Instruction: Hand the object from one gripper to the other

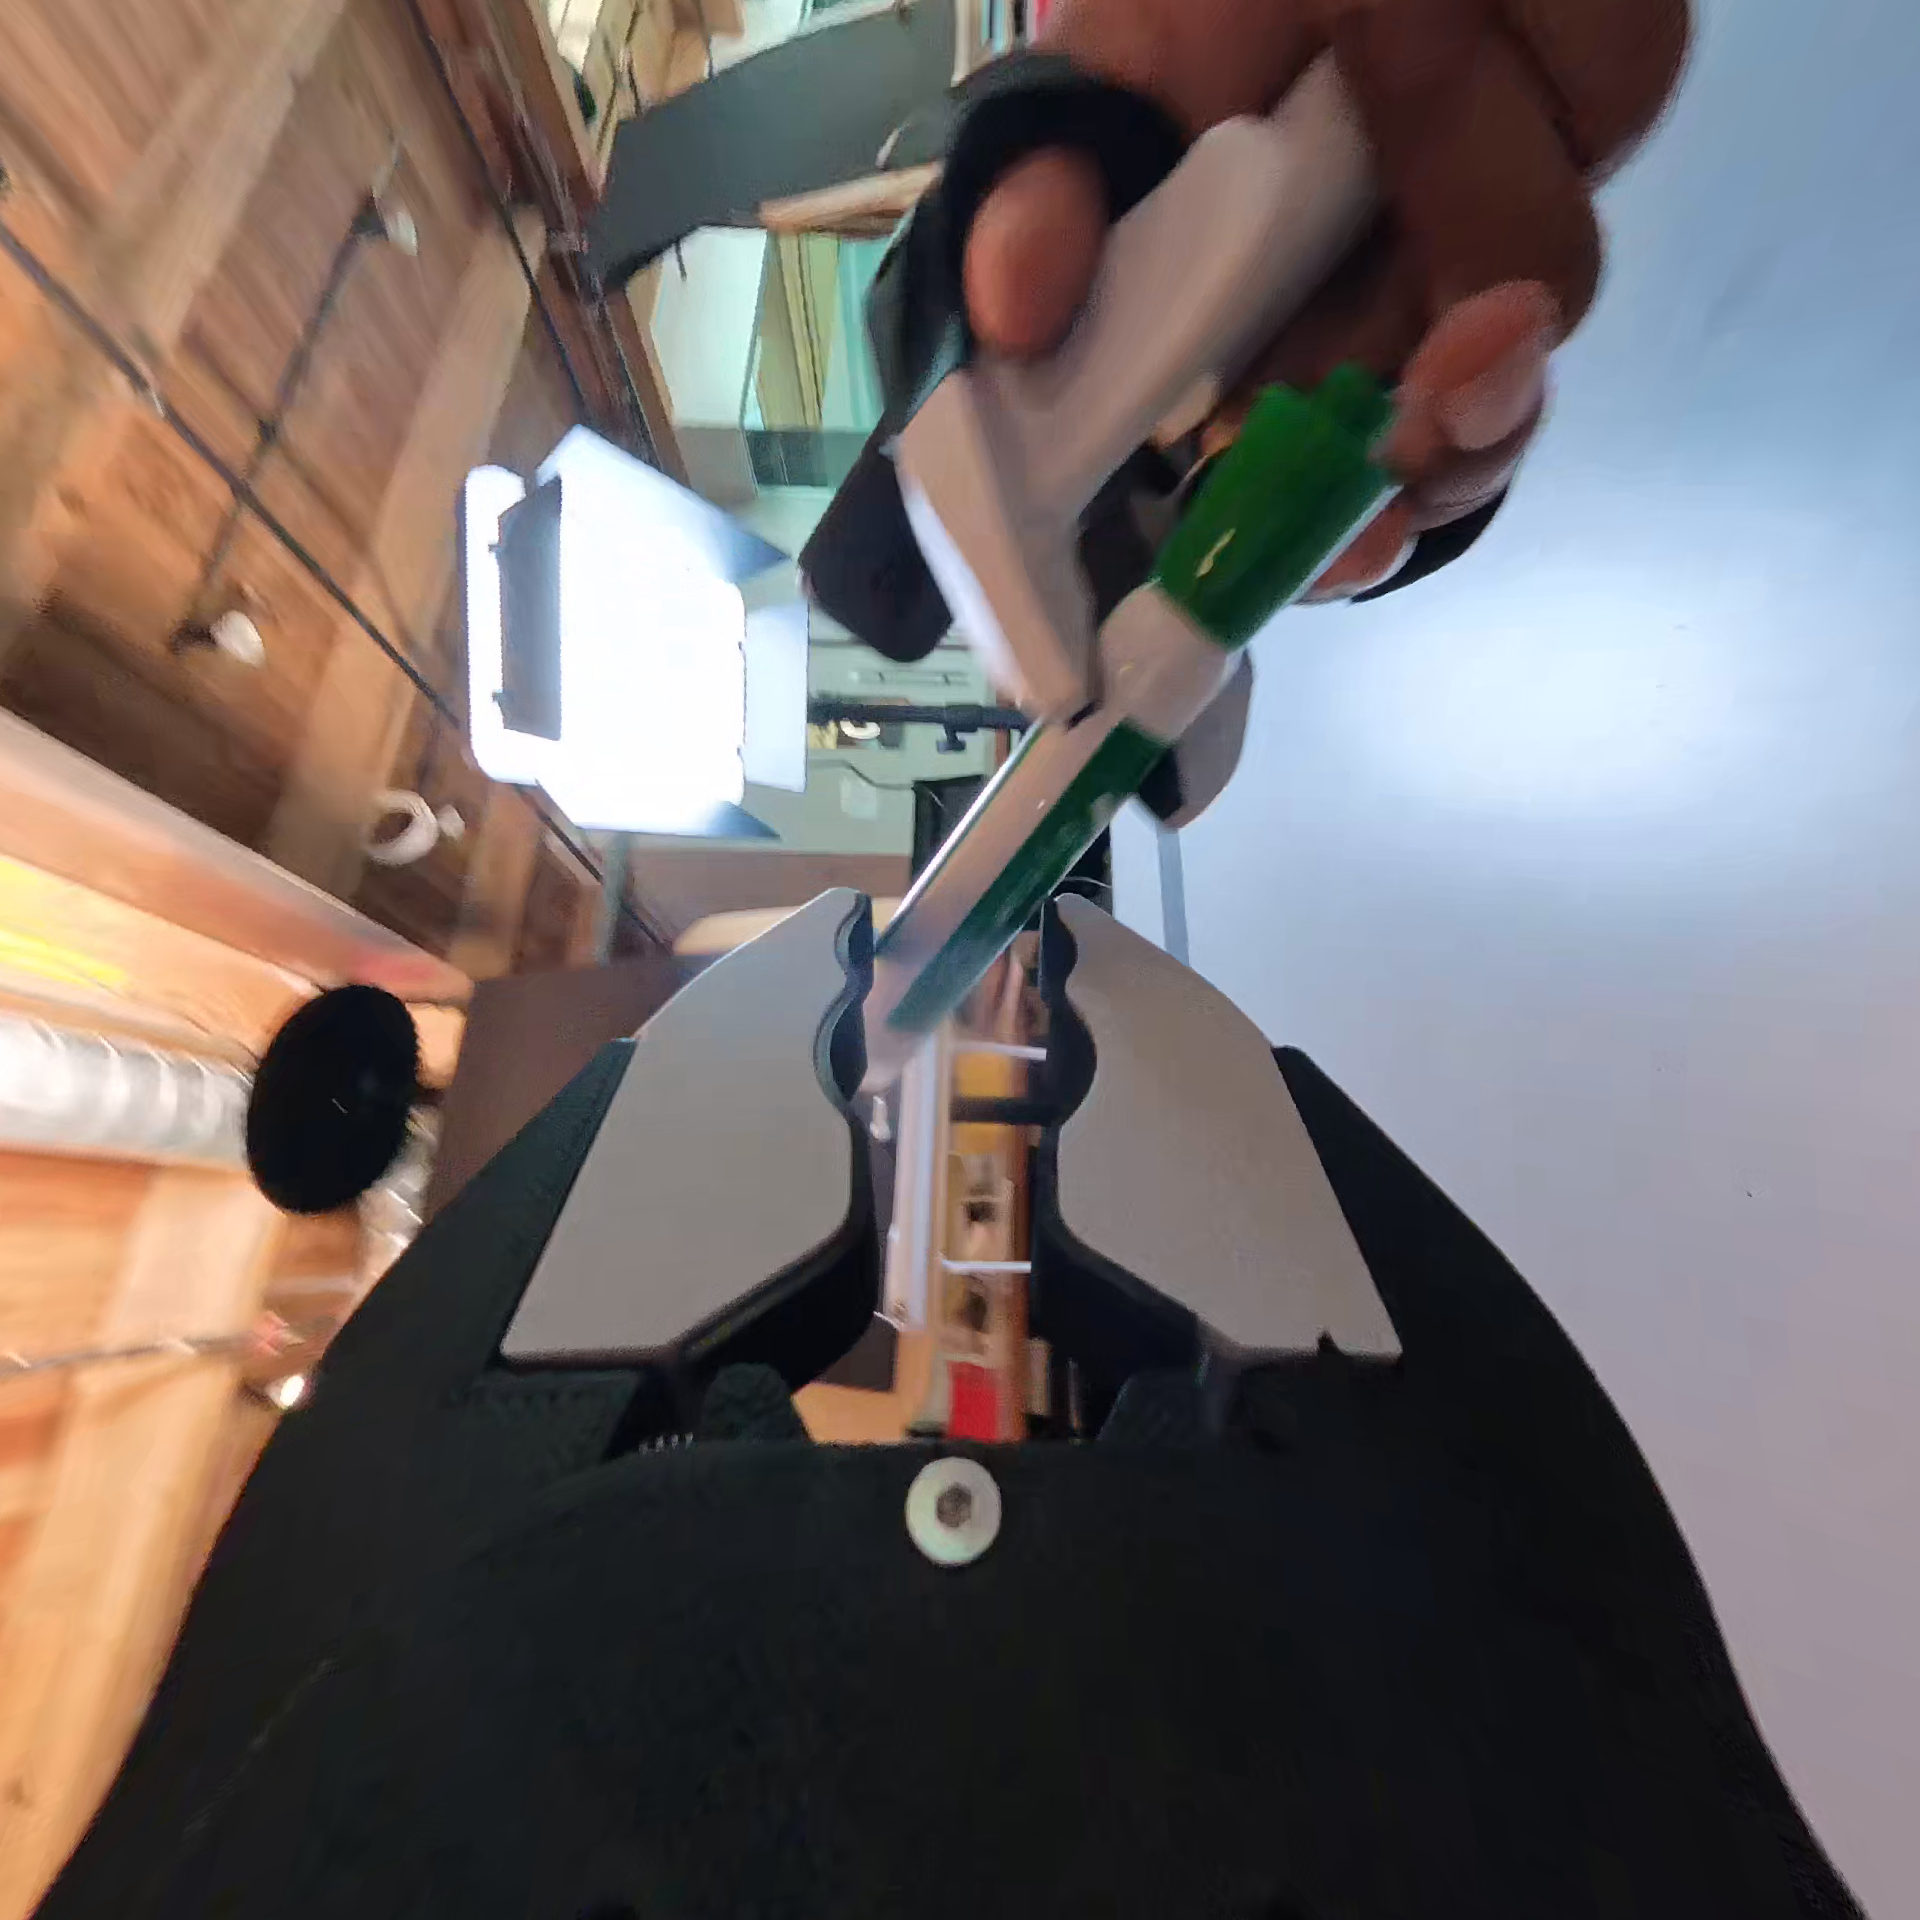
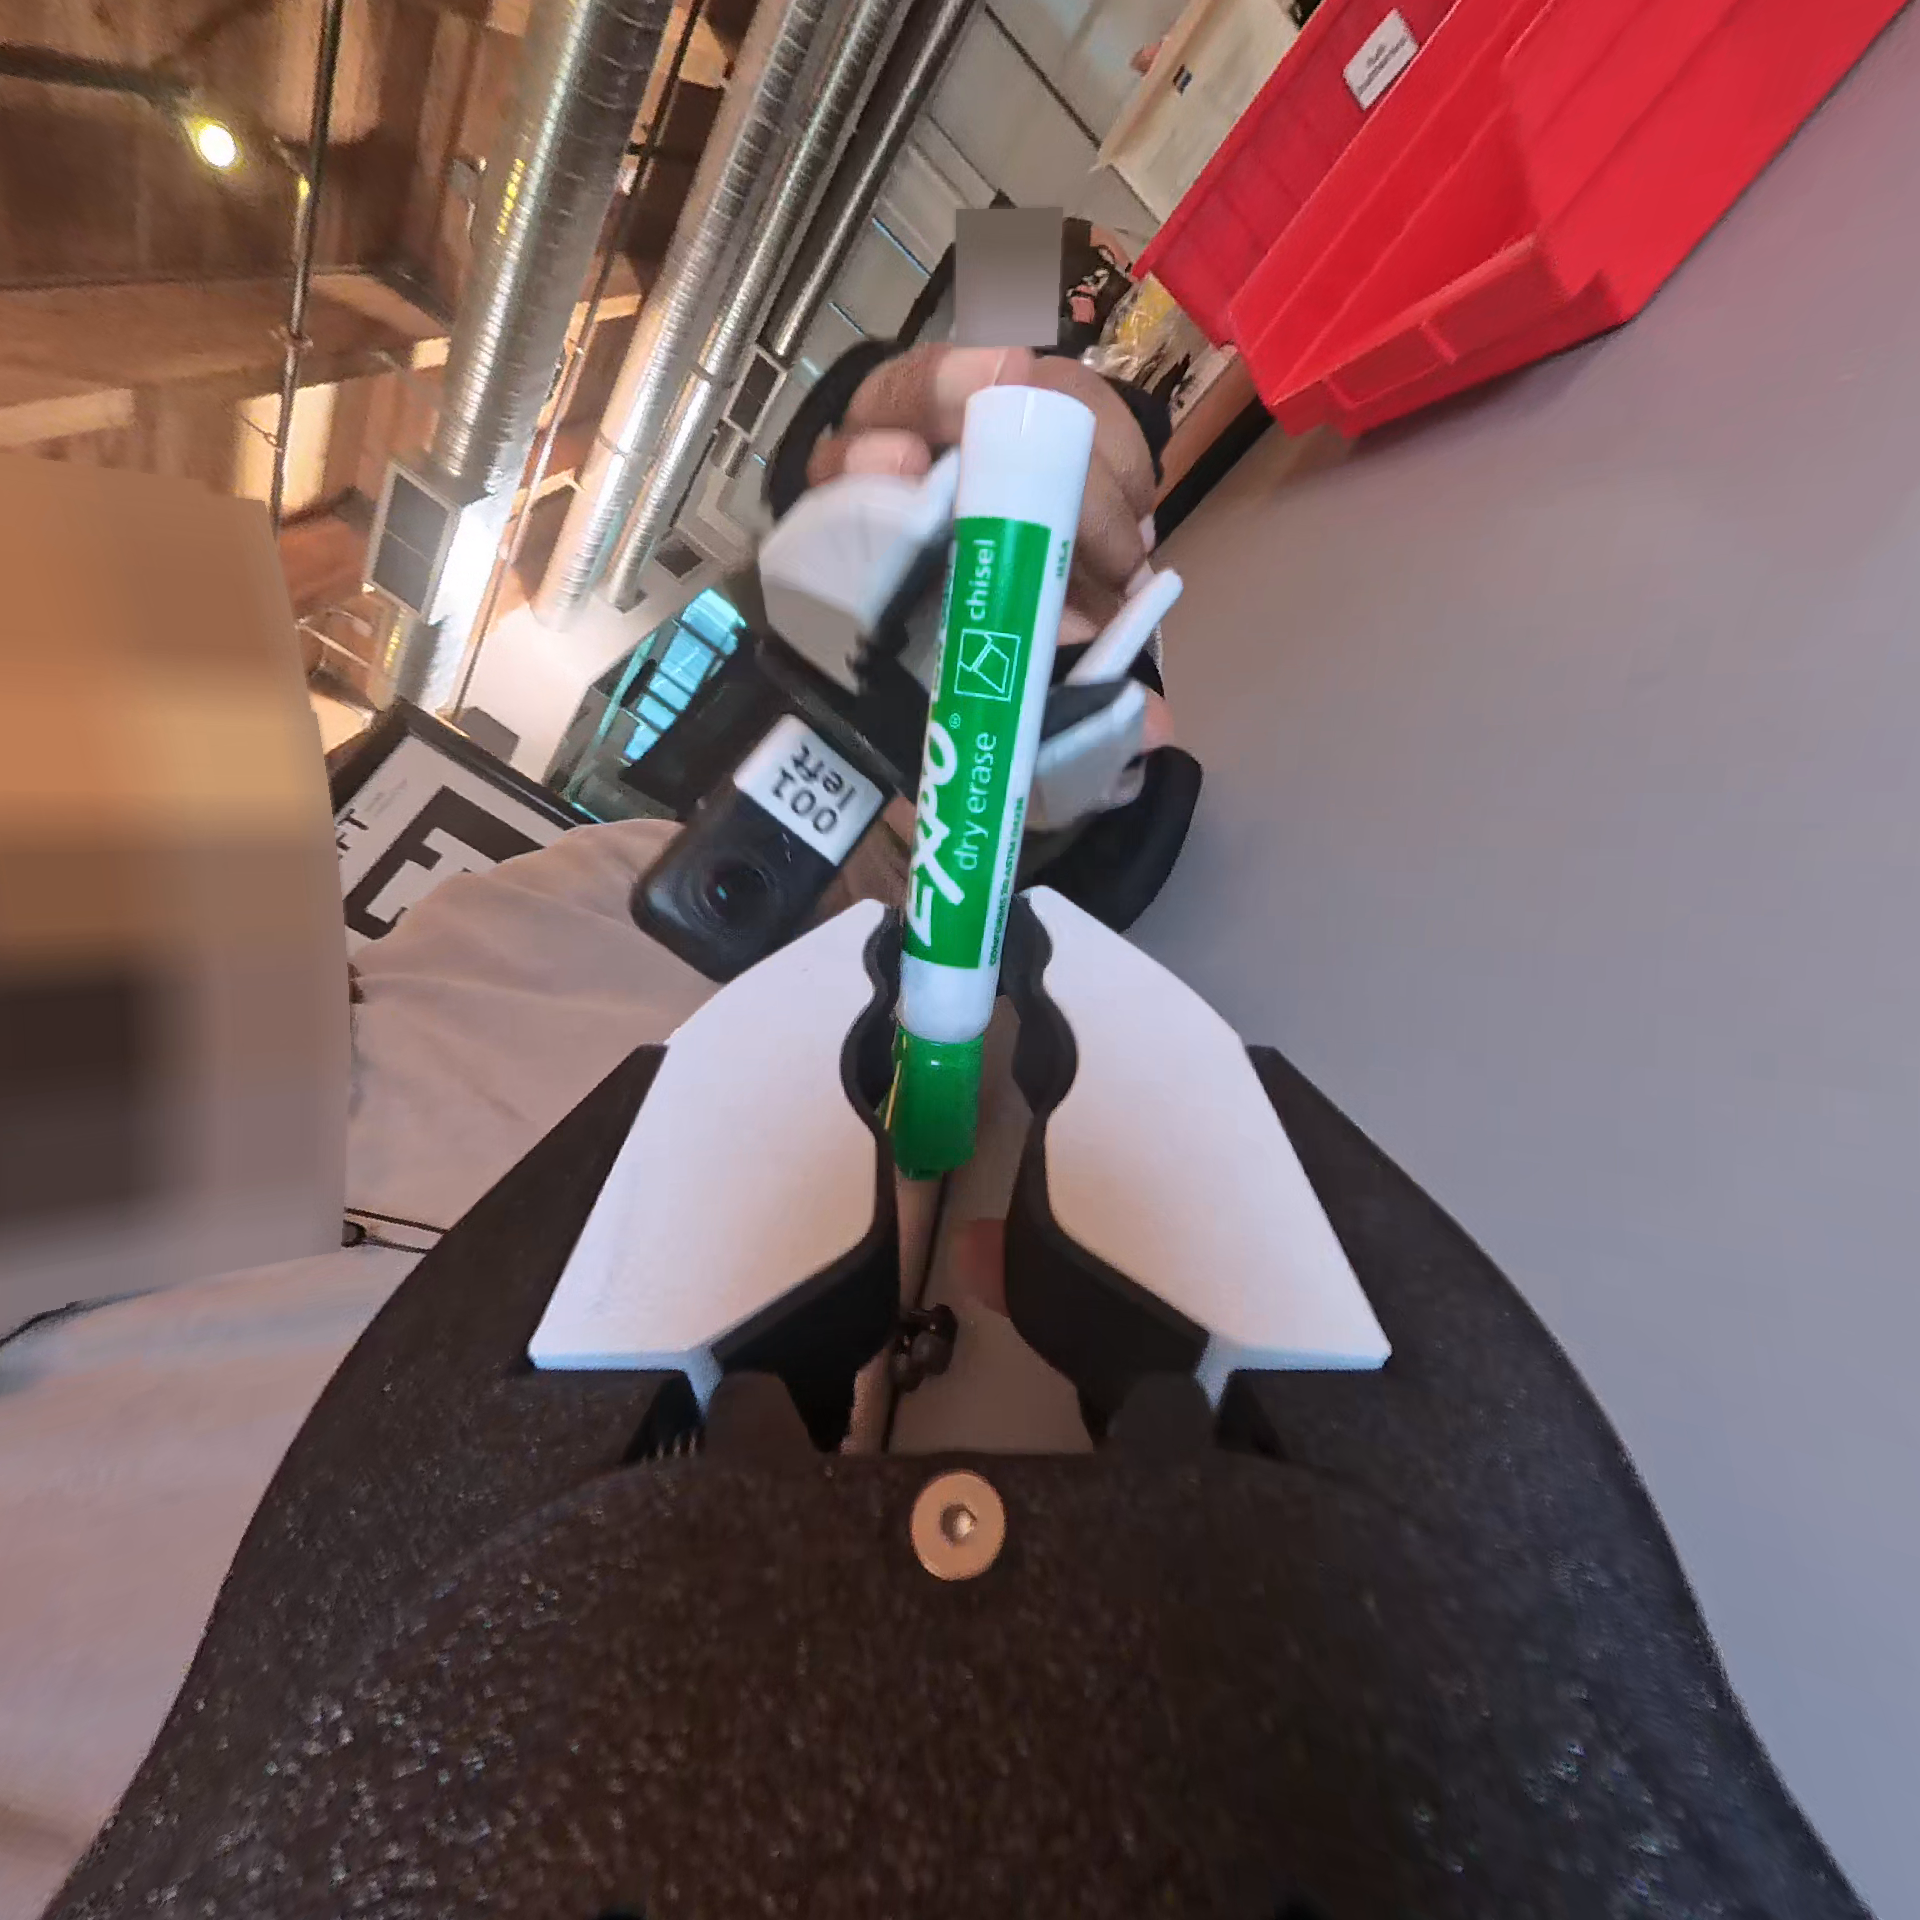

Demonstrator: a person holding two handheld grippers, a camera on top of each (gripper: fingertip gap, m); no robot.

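Green-capped, the marker (image 2: 985,727) sits with its cap end pinched between your right gripper's (image 2: 954,966) white fingers (image 2: 1164,1143), its white barrel pointing away toward your left gripper (image 1: 954,971). That gripper's jaws stand apart around the barrel's far tip without clamping it. Beyond lie your hand (image 1: 1351,208), the grey table (image 2: 1558,935) and red bins (image 2: 1507,208).

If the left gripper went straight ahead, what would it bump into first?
The marker: its end already sits between the open jaws of the left gripper, so it would slide further in. Just behind comes the right gripper holding it, though depth is hard to judge.
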